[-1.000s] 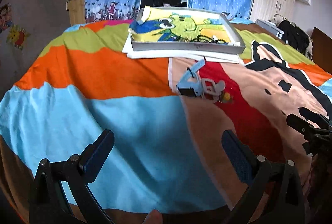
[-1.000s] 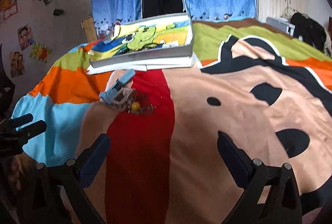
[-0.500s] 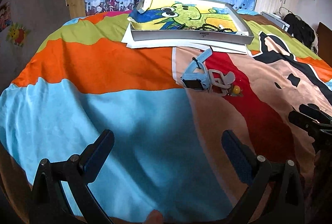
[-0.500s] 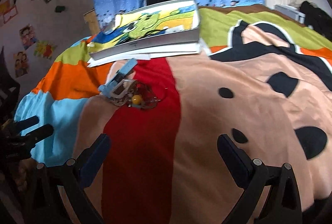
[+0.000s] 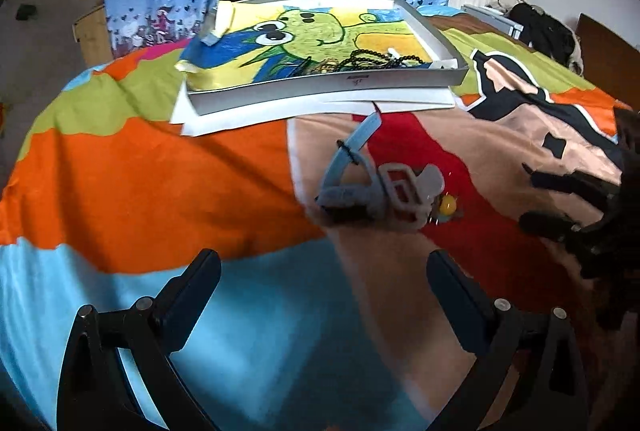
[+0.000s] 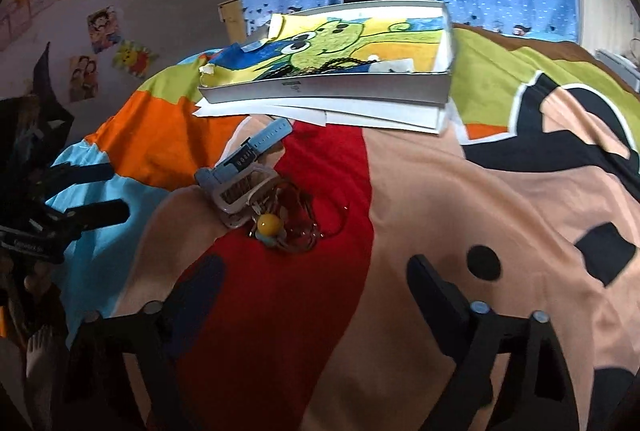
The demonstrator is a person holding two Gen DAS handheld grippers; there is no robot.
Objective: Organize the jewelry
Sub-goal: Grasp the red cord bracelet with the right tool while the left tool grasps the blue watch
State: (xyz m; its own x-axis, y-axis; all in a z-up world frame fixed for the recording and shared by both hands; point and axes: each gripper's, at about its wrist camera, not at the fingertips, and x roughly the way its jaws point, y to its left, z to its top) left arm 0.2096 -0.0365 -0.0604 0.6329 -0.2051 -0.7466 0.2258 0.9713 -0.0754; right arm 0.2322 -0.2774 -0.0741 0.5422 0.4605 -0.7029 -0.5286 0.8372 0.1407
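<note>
Left wrist view: left tongs [image 5: 324, 273] stood wide open and empty, low over the blue and orange part of the patchwork cartoon bedspread [image 5: 132, 171].
Loose pile: a pale blue plastic watch with a long strap [image 5: 352, 167], a grey-lilac plastic claw hair clip [image 5: 408, 191] touching it, and a small yellow bead ornament [image 5: 447, 205] just beside the clip lay on the bed, ahead of the tongs.
Container: a shallow white cardboard box lined with a green cartoon drawing [image 5: 352, 83] sat farther back on white sheets; a black beaded necklace [image 5: 372, 59] already lay inside it.
Other tool: right tongs [image 5: 540, 199] showed at the right edge, spread apart, near the pile.

Right wrist view: right tongs [image 6: 312, 283] gaped open, holding nothing, just short of the yellow bead [image 6: 267, 224] and a tangle of thin clear-and-brown rings [image 6: 298, 219].
Watch and clip: watch [image 6: 248, 155] and clip [image 6: 240, 199] lay touching, left of the bead.
Left tongs [image 6: 92, 191]: open at the left edge.

Step, as I judge it: approach to the loose pile, nothing yet grasped.
Next move: probably a descent onto one piece, closing on it alone, since the pieces overlap and could drag along.
</note>
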